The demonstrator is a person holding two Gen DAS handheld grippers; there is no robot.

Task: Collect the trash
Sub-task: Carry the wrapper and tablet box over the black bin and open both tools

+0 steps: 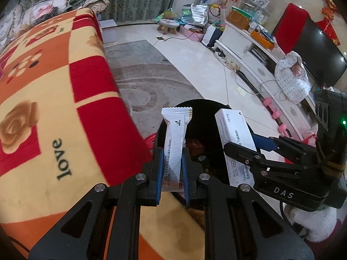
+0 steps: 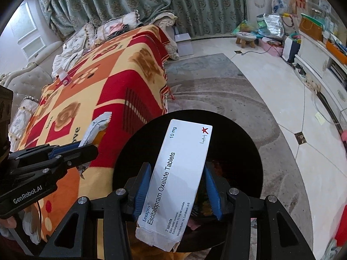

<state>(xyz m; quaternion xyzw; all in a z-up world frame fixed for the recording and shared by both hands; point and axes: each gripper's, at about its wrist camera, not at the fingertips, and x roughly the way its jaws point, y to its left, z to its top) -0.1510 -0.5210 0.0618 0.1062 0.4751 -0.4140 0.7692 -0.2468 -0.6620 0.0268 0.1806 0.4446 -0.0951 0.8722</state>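
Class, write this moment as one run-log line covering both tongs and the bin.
left tongs: shut on sachet | right tongs: shut on tablet box | both above black bin | nothing released yet

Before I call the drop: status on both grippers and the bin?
Left gripper shut on white sachet. Right gripper shut on Lexapro tablet box. Both over open black bin, trash already inside. Nothing in the way.

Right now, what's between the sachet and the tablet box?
Only the black bin's open mouth; in the left wrist view nothing else separates the sachet from the tablet box.
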